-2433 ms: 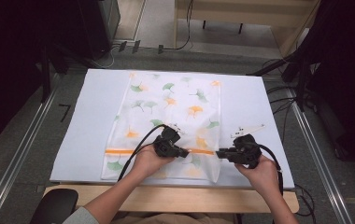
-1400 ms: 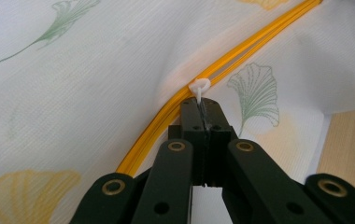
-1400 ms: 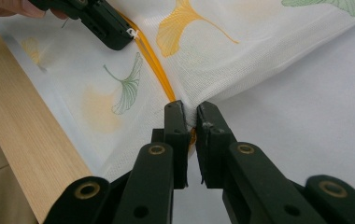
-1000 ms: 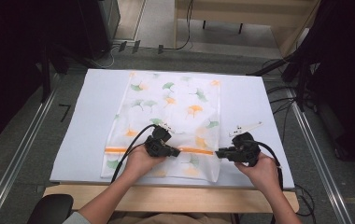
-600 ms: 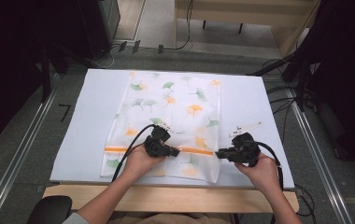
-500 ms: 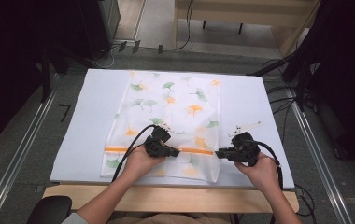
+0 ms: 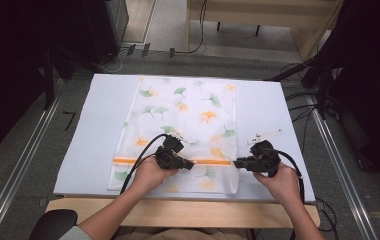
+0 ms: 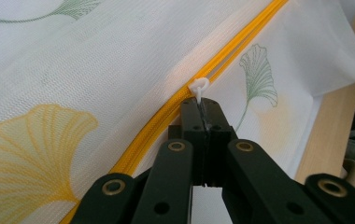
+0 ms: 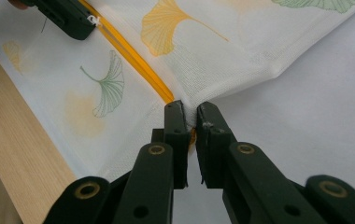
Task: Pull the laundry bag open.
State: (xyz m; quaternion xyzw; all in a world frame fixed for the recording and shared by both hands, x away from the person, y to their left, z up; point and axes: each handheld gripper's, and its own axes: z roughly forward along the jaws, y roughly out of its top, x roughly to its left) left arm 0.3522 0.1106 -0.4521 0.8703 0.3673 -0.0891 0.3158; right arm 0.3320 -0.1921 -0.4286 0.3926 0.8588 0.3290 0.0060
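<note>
Mesh laundry bag (image 7: pixel 185 125) w/ ginkgo-leaf print lies flat on the white sheet (image 7: pixel 93 130) covering the desk (image 7: pixel 188 212), its long side running away from the person, orange zipper (image 7: pixel 213 161) crossing it near the near end. High view gives the layout: left gripper (image 7: pixel 190 164) sits over the zipper about mid-bag, right gripper (image 7: pixel 236 163) at the bag's right edge, both pointing along the zipper line toward each other, apart; cables trail back over each hand. That view is too coarse to tell what the fingers do. Left gripper view settles it: fingers (image 8: pixel 192 122) pressed together, clamped on the small white zipper pull (image 8: pixel 199 87), whose ring sticks out just past the tips; zipper (image 8: pixel 175 105) runs diagonally, teeth parted beyond the pull. It also shows the bag's near corner lying close to the desk's wooden edge (image 8: pixel 327 140). Right gripper view shows its own fingers (image 9: pixel 174 122) pinching the bag's edge fabric (image 9: pixel 189 114) right at the zipper's end, mesh bunched and pulled up into a small ridge there, a narrow gap left between the tips w/ cloth in it. Farther off in the same view, top left, the left gripper (image 9: pixel 89 23) w/ the white pull (image 9: pixel 93 20) at its tip, zipper (image 9: pixel 133 58) stretched straight between the two.
</note>
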